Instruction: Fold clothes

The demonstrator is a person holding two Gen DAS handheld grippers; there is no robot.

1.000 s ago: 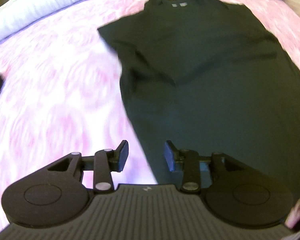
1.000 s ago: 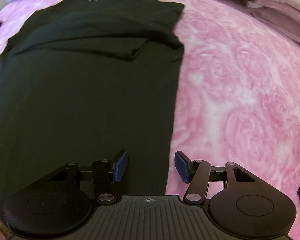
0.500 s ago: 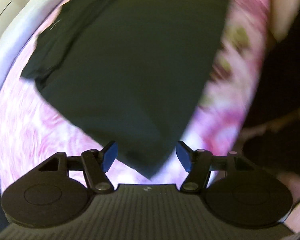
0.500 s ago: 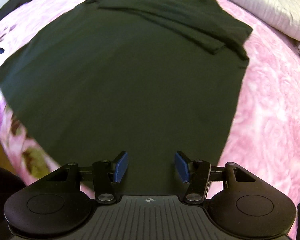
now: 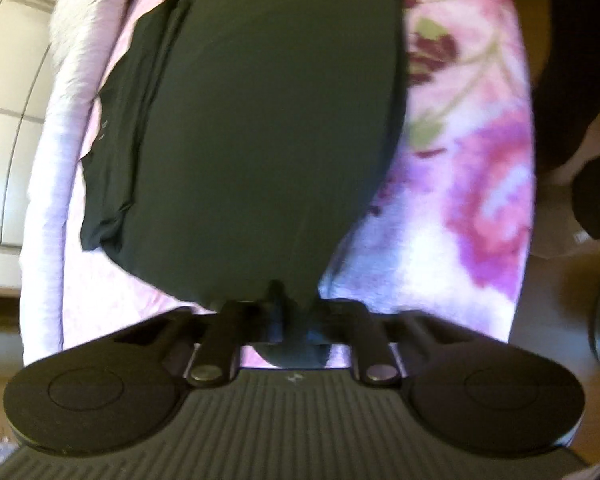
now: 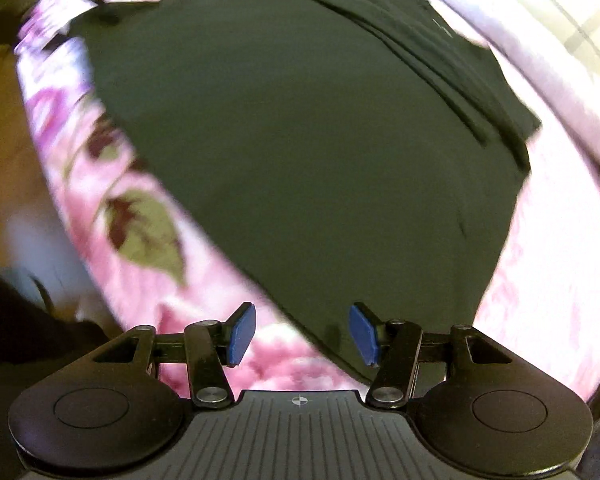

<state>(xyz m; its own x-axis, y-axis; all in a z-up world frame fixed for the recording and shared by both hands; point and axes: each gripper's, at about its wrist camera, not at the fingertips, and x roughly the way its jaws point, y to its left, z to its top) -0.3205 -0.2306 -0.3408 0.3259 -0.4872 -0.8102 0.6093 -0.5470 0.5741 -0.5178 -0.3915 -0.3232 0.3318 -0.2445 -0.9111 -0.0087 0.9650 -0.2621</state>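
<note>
Left wrist view: the left gripper [image 5: 278,304] is sitting at six o'clock, and its jaws are closing, pinching the near corner of the dark T-shirt [image 5: 260,120] between them. The cloth is bunching at the pinch and some is hanging below the fingers. The shirt is lying spread on the pink floral blanket [image 5: 472,184], running from the gripper toward twelve o'clock. One side of it is lying folded over as a narrower strip from about nine to eleven o'clock. The blanket is showing at three o'clock and at about eight o'clock, where a pale quilt [image 5: 56,168] is bordering it. A dark shape is filling the edge at two to three o'clock; I cannot tell what it is.

Right wrist view: the right gripper [image 6: 302,334] is hanging released at six o'clock, its blue pads [image 6: 242,332] standing apart. The T-shirt's hem corner is lying beneath the gap, nearer the pad at five o'clock, and neither pad is pressing it. The shirt [image 6: 300,140] is stretching toward twelve o'clock, its folded sleeve area lying at one to two o'clock. The blanket [image 6: 140,240] is showing from seven to ten o'clock and again at four o'clock. The picture is blurring toward its edges.
</note>
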